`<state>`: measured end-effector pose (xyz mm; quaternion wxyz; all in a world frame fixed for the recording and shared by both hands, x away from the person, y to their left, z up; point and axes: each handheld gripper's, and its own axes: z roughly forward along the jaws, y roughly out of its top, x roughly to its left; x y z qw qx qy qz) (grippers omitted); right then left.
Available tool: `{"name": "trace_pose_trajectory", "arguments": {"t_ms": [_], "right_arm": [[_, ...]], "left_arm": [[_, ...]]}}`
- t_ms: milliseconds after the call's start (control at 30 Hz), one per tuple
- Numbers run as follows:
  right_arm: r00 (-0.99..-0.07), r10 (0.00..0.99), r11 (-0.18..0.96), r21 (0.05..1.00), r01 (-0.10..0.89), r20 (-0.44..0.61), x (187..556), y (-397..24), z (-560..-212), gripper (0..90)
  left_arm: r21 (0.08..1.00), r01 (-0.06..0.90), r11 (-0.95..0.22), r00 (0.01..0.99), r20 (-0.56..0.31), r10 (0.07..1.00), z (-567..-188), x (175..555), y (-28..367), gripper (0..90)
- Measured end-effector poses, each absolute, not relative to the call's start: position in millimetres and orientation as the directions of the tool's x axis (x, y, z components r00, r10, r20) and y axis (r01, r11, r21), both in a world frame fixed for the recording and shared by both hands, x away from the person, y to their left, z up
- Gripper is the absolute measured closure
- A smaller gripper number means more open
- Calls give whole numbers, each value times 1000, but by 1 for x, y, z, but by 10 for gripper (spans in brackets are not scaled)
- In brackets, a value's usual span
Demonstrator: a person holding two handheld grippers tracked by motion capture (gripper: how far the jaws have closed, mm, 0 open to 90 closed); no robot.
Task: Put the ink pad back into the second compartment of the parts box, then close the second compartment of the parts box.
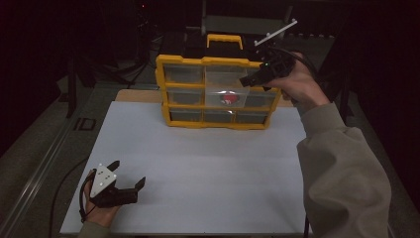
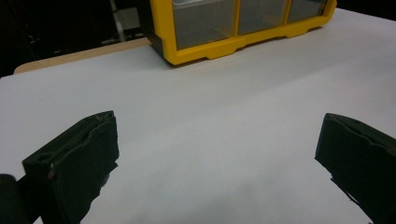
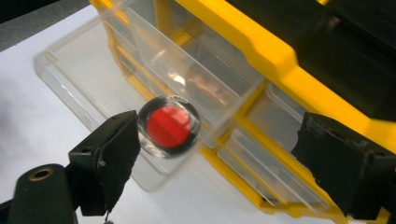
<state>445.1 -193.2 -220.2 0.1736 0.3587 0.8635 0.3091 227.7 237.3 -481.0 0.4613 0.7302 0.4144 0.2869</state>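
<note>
Up at the right gripper, the jaws stand spread wide, pinching nothing. A small round clear piece with a red centre sits just beside the left-hand jaw in the right gripper view, inside a clear drawer pulled out of the yellow organizer; whether the jaw touches it I cannot tell. Down at the near left corner of the white surface, the left gripper rests with its jaws spread over bare surface, well apart from the organizer.
</note>
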Motion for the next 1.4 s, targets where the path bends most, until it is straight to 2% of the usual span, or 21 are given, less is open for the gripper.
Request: {"name": "trace_pose_trajectory", "arguments": {"t_ms": [467, 700, 767, 833, 867, 900, 933, 967, 1000, 1033, 1067, 1133, 1167, 1200, 1300, 1400], "right_arm": [[-656, 749, 543, 656, 524, -96, 443, -219, -236, 168], [-662, 741, 567, 632, 528, -112, 441, -224, -255, 235], [-672, 730, 581, 630, 516, -123, 439, -224, -262, 277], [-695, 707, 602, 625, 497, -129, 436, -221, -273, 365], [-695, 707, 602, 625, 497, -129, 436, -221, -273, 365], [-705, 696, 612, 625, 485, -136, 434, -221, -276, 404], [-722, 680, 621, 626, 472, -130, 432, -219, -282, 497], [-722, 680, 621, 626, 472, -130, 432, -219, -282, 497], [-739, 661, 632, 625, 457, -129, 429, -218, -287, 594], [-749, 650, 638, 625, 449, -126, 428, -217, -290, 644], [-749, 650, 638, 625, 449, -126, 428, -217, -290, 644], [-763, 633, 651, 622, 436, -127, 426, -216, -294, 711], [-774, 621, 658, 617, 431, -122, 424, -215, -298, 783], [-774, 621, 658, 617, 431, -122, 424, -215, -298, 783], [-790, 605, 646, 641, 415, -98, 422, -215, -305, 891], [-808, 584, 648, 646, 404, -80, 420, -213, -311, 897]], "left_arm": [[912, 341, -229, 492, 34, 870, -481, 228, 237, 1], [911, 341, -232, 494, 36, 869, -481, 228, 237, 1], [911, 341, -230, 493, 35, 869, -481, 228, 237, 1], [911, 341, -233, 493, 37, 869, -481, 228, 236, 1], [911, 341, -233, 493, 37, 869, -481, 228, 236, 1], [911, 342, -232, 493, 36, 869, -481, 228, 236, 1], [911, 343, -230, 493, 34, 870, -481, 228, 236, 1], [911, 343, -230, 493, 34, 870, -481, 228, 236, 1], [910, 343, -231, 493, 35, 869, -481, 228, 236, 1], [910, 342, -233, 493, 37, 869, -481, 228, 236, 1], [910, 342, -233, 493, 37, 869, -481, 228, 236, 1], [910, 343, -233, 492, 37, 870, -481, 228, 237, 1], [910, 343, -232, 492, 37, 870, -481, 228, 237, 1], [911, 342, -231, 491, 36, 870, -481, 228, 237, 1], [911, 342, -231, 491, 37, 871, -481, 228, 237, 1], [911, 342, -232, 490, 37, 871, -481, 227, 237, 0]]}}
